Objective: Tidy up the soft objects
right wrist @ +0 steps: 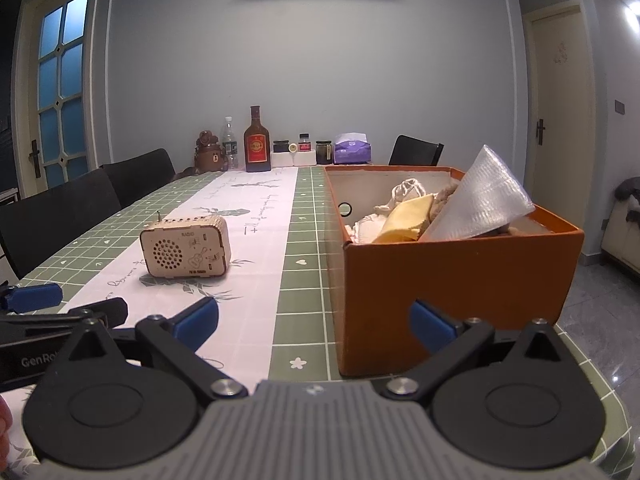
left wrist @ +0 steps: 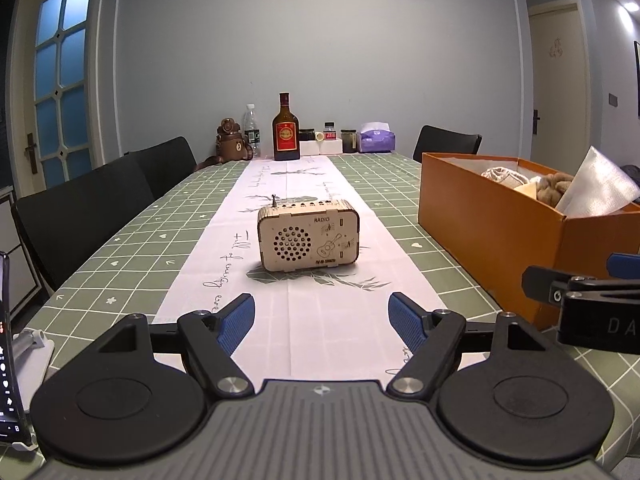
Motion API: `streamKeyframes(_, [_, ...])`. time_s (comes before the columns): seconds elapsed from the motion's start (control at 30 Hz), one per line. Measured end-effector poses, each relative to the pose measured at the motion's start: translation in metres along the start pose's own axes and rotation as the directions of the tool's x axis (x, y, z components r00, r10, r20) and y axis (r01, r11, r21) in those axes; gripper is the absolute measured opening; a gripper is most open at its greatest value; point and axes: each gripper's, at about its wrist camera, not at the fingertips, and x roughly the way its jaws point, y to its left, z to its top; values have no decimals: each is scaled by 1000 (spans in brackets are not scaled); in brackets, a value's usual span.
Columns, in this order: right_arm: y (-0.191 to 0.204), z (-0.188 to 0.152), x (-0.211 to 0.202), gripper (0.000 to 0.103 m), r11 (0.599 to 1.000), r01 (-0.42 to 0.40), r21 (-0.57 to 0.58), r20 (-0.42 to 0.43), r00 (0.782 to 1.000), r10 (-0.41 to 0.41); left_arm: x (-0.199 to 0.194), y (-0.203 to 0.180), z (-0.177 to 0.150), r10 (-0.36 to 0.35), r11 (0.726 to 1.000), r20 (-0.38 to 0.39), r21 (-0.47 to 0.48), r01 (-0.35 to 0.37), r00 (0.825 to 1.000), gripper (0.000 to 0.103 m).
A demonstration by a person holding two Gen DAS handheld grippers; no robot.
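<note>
Orange box [right wrist: 452, 280] on desk [right wrist: 304, 240], right side, open top. Inside: cream fabric bundle [right wrist: 404, 194], yellow cloth [right wrist: 406, 220], brown plush [left wrist: 554, 188], white foam sheet [right wrist: 486, 204] tilted up above rim. All soft things look crumpled, heaped together, apart from both pairs of fingers. Left gripper [left wrist: 321, 322]: fingers wide, nothing between, aimed at wooden radio [left wrist: 308, 236] on white runner. Right gripper [right wrist: 314, 322]: fingers wide, empty, box's near wall just ahead of right finger.
</note>
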Motion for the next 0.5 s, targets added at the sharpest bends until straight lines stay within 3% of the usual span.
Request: streamKeyframes(0.5, [5,0,1,100,1000,3,-12,-3,1000,-3,7,0,-1,9,1000,-46,1,-9,999,90])
